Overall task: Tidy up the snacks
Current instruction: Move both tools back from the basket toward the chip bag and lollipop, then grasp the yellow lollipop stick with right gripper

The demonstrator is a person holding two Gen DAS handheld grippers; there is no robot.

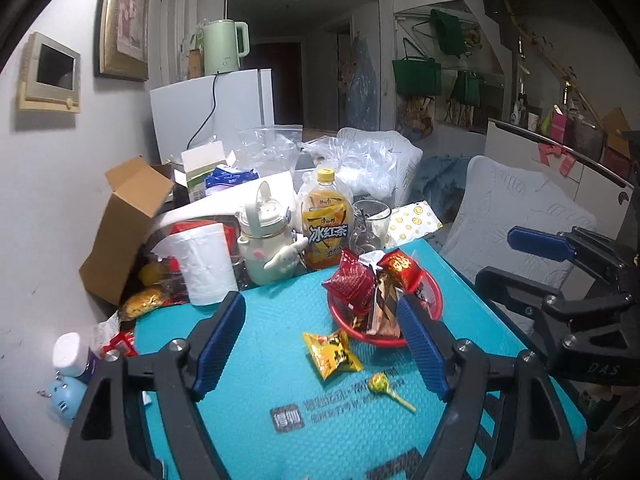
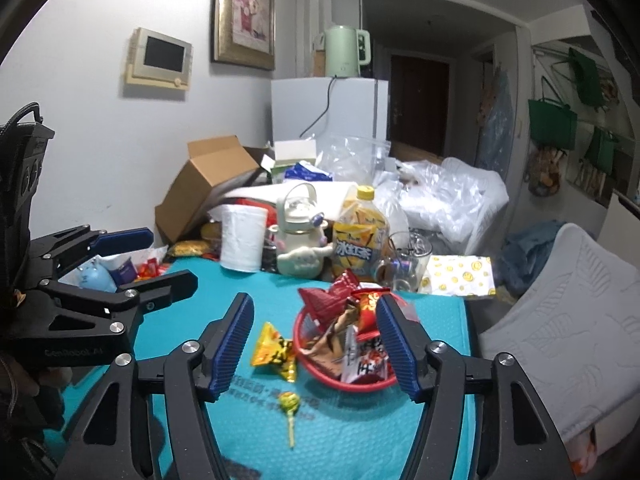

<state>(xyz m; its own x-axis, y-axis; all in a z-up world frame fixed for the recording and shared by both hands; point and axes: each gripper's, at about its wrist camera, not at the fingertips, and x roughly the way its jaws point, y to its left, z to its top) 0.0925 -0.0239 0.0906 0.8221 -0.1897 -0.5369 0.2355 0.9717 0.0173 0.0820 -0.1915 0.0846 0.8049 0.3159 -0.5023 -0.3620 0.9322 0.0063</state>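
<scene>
Both grippers hung above the teal tabletop (image 1: pixel 256 344) with nothing between their fingers. The left gripper (image 1: pixel 322 346) stood wide, the right gripper (image 2: pixel 316 346) a little narrower, and no pad touched a snack.

Most snacks already sat heaped in the red basket (image 2: pixel 320 374), which lay ahead of the right gripper and against its right finger in view. Two pieces were still loose on the mat: a yellow snack packet (image 1: pixel 334 354) just beside the basket's left rim, and a lollipop (image 1: pixel 386 390) nearer the camera.

In the left wrist view the packet lay almost centred between the fingers, slightly ahead, its long axis slanting from upper left to lower right. In the right wrist view it sat just inside the left finger. The left hand therefore looked better lined up for it. The lollipop's stick pointed back toward the grippers, head farthest.
</scene>
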